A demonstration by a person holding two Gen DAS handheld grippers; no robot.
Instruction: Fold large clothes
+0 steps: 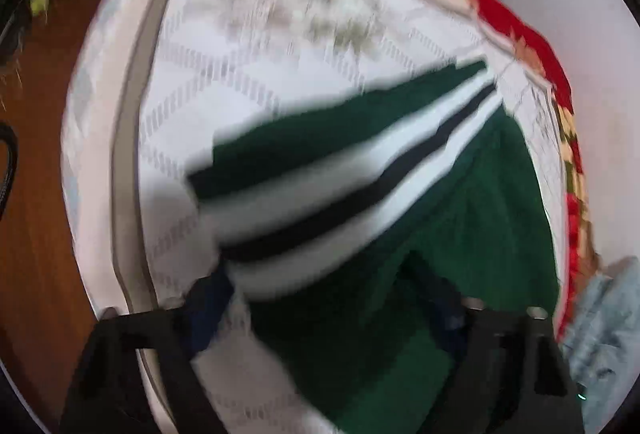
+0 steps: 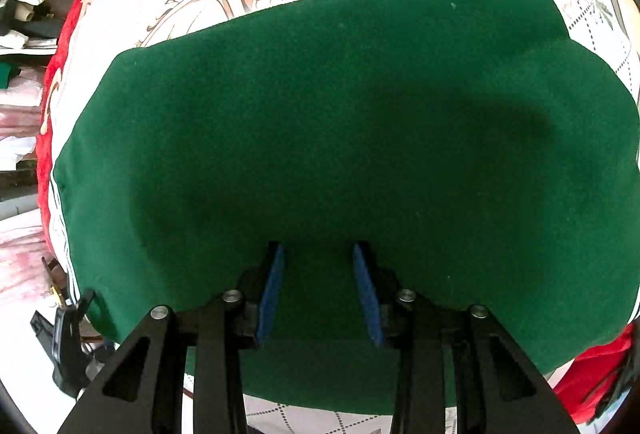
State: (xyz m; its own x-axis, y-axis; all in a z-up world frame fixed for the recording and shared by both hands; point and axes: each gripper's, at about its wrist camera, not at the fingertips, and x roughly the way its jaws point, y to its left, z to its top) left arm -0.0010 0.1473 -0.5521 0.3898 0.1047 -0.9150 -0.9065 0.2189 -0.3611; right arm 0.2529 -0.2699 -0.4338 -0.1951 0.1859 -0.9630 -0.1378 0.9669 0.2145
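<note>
1. The right gripper has black angular arms with triangular cut-outs.
2. Round silver screw heads sit on its arm joints.
3. Its fingers carry flat blue pads on their inner faces.
4. The left gripper, blurred, shows the same black frame, silver screw heads and dark blue fingers.
5. A pale blue denim sleeve shows at the edge of the left wrist view.

Home bedroom: quilted bedspread, wooden floor
</note>
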